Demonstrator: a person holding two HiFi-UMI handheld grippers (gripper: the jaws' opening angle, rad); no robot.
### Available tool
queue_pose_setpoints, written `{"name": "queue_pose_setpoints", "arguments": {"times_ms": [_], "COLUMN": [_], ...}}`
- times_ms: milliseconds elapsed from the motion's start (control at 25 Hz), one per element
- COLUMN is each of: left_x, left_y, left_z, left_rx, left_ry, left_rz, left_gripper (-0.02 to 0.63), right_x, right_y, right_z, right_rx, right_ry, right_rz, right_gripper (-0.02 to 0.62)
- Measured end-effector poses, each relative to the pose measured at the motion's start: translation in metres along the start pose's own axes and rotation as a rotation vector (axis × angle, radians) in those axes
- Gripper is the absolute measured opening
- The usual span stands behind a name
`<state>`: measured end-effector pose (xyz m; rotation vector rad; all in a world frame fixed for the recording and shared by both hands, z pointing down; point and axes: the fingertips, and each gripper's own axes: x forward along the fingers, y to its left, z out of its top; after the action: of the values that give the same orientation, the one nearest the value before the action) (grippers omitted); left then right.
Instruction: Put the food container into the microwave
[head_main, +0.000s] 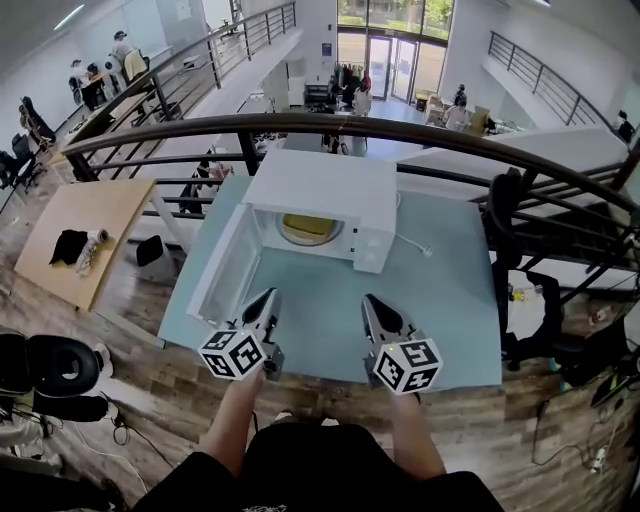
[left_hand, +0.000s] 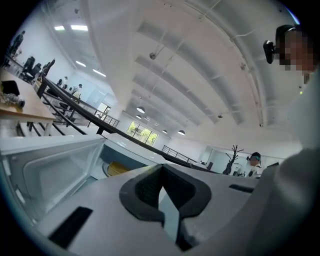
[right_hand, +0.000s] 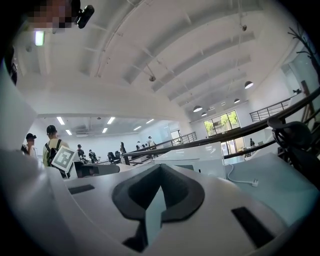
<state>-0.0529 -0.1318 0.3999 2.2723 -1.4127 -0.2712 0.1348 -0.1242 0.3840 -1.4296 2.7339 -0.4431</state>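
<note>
Both grippers hang over the near edge of the table (head_main: 440, 300), left gripper (head_main: 268, 297) and right gripper (head_main: 372, 302) each with jaws drawn together on nothing. The container (head_main: 308, 229), yellow, already sits inside the microwave (head_main: 320, 185), whose door (head_main: 225, 270) stands swung wide to the left. What remains looks to be shutting that door. The left gripper is nearer, so it should press the door's outer face near the free edge, follow its arc, and push until it latches, while the right stays clear of the opening. Only the head view shows both grippers and the whole layout. The left gripper view catches the door's inner face and a sliver of container (left_hand: 117, 168). The right gripper view misses the cavity but shows the cord (right_hand: 242, 180) lying on the table.
</note>
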Motion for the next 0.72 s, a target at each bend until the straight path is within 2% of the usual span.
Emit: {"name": "queue_pose_setpoints", "arguments": {"times_ms": [240,720], "left_x": [-0.011,-0.041], "left_y": [-0.01,0.01], "left_z": [0.022,0.065], "left_rx": [0.155,0.305], "left_ry": [0.004,-0.012], "left_rz": [-0.011,-0.018], "left_gripper": [0.008,0.008], "right_x": [-0.003,-0.005], "right_y": [0.015,0.035], "right_z": [0.014,0.037], "right_rx": [-0.047,-0.092], "right_ry": [-0.013,-0.057], "right_rz": [-0.017,-0.092], "right_gripper": [0.006,0.006]}}
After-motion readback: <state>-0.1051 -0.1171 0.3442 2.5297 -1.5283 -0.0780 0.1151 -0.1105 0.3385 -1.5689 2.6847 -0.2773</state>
